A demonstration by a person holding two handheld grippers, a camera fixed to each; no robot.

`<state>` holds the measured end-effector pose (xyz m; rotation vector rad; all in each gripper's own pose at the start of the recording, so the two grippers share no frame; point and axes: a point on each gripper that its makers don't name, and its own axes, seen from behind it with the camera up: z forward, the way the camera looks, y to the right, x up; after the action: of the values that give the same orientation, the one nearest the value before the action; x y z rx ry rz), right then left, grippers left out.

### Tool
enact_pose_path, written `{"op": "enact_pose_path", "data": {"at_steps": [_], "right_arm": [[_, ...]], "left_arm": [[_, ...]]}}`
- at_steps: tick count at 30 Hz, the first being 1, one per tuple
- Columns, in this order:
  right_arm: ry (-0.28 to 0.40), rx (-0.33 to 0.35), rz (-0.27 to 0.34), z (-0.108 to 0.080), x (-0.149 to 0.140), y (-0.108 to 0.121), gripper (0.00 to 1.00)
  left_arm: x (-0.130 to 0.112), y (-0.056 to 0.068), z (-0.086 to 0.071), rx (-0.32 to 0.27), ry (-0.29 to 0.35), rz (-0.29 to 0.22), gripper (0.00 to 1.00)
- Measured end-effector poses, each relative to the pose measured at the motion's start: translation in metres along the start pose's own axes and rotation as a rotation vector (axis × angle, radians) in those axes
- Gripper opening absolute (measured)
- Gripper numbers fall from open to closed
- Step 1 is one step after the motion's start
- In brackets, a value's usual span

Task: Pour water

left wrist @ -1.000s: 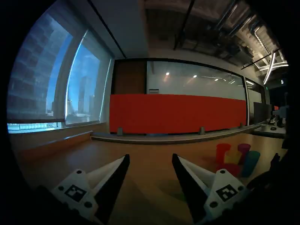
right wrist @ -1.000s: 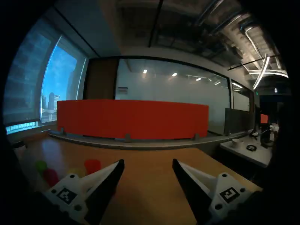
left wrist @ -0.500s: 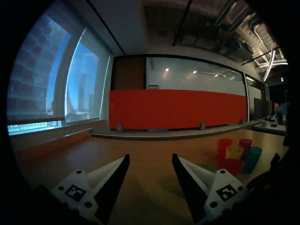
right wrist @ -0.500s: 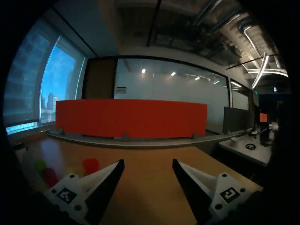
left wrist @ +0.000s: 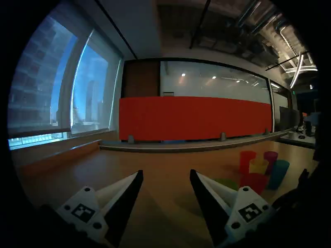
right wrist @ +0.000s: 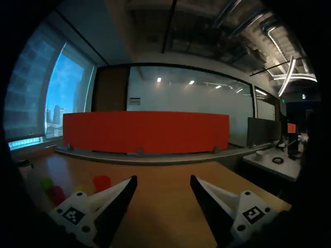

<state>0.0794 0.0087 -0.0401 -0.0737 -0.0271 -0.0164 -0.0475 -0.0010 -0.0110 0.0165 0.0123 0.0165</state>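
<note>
Cups (left wrist: 258,167) risen, teal cup (left wrist: 278,173), left gripper view

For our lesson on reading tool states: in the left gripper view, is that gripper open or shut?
Open. The left gripper has its fingers wide apart; the wooden table shows between them, nothing held.

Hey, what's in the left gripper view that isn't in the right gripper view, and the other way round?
Left gripper view: a teal cup at the right edge of the cup cluster.

Right gripper view: a white desk off to the right, with small items on it.

Both: the wooden table, the orange partition behind it and a red cup. Each view also has its own tool in front, the left hand-held gripper and the right hand-held gripper, both open and empty.
</note>
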Motion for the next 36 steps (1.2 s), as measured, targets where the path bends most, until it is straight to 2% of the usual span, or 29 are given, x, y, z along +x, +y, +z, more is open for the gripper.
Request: {"op": "enact_pose_path", "data": {"at_steps": [11,23,30,36], "right_arm": [[0.01,0.041,0.009,0.002,-0.008,-0.002,0.99],[0.075,0.061,-0.004,0.012,-0.009,-0.003,0.99],[0.08,0.065,0.009,0.019,-0.021,-0.007,0.99],[0.092,0.076,-0.01,0.026,-0.035,-0.016,0.99]], "left_arm": [[0.0,0.0,0.0,0.0,0.0,0.0,0.83],[-0.001,0.0,0.0,0.0,-0.001,0.0,0.83],[-0.001,-0.001,0.0,0.0,-0.001,0.001,0.83],[-0.001,0.0,0.0,0.0,-0.001,0.001,0.83]]}}
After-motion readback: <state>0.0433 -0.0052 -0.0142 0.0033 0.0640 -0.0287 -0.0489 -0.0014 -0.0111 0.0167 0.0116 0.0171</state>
